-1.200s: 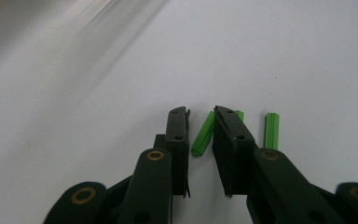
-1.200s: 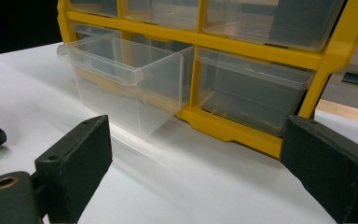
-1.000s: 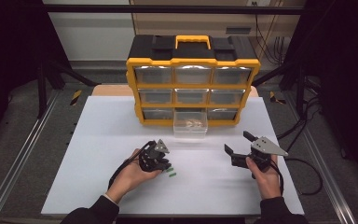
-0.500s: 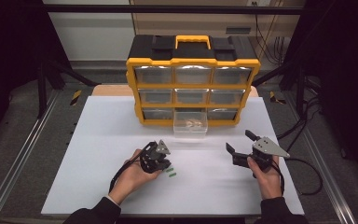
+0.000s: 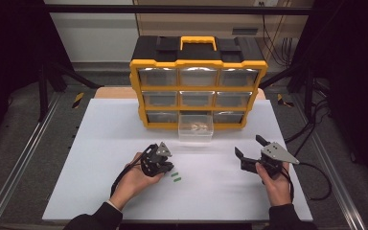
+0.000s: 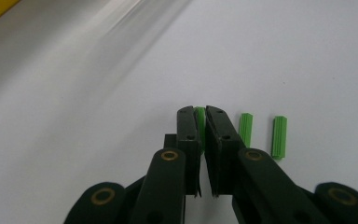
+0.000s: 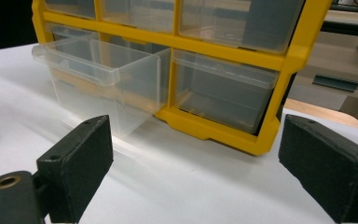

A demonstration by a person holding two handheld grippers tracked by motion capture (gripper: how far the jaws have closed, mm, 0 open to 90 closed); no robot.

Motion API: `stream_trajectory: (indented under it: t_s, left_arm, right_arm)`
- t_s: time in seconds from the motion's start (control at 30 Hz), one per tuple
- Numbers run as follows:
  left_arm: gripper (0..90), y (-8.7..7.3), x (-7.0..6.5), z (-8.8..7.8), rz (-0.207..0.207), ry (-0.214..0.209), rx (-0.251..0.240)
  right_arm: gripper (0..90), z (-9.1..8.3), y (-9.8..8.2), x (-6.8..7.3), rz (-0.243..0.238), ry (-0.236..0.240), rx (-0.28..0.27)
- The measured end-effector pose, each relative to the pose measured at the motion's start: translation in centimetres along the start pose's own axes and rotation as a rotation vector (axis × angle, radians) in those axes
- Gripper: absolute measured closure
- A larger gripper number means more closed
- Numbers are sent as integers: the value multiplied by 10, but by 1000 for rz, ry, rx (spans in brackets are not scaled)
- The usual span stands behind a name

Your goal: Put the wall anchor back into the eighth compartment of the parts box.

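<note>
The desk [image 5: 100, 158] wears a smooth, matt white sheet, like paper or laminate, with a soft sheen near the open drawer; bare pale wood shows at its 12 o'clock edge. The organizer [image 5: 199, 64] is hard moulded plastic, glossy yellow on the frame and duller black on top. Its pulled-out drawer [image 7: 102, 79] is clear, glossy plastic, faintly clouded. The three green plugs [image 6: 279, 136] look like ribbed matt plastic, one pinched in the left tool [image 6: 202, 122], whose jaws are matt black plastic with brass-coloured metal rivets. The right tool [image 7: 205, 158] has matt, slightly grainy black pads, and a dull grey metal-looking plate [image 5: 278, 153] on top.
</note>
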State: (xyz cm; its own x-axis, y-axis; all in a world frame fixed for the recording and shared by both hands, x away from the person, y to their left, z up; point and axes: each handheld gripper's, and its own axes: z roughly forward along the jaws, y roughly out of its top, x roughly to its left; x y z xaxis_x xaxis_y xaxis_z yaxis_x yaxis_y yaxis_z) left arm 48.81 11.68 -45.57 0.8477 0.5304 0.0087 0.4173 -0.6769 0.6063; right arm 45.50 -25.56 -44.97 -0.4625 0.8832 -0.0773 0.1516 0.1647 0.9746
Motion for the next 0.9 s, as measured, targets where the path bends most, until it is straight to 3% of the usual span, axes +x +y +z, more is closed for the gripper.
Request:
stream_trajectory:
  t_s: [0.17,0.23,0.67,0.9]
  left_arm:
    - [842,1,4,-8,-16,5,-24]
    - [842,2,5,-12,-24,6,-36]
    - [843,8,6,-36,-30,-3,-103]
    - [843,26,7,-53,-17,1,-144]
  right_arm:
    - [74,-6,-2,-4,17,-62,0]
    - [73,-7,-3,-4,22,-64,-4]
    - [60,-3,-2,6,10,39,10]
    - [64,-2,-1,6,12,51,8]
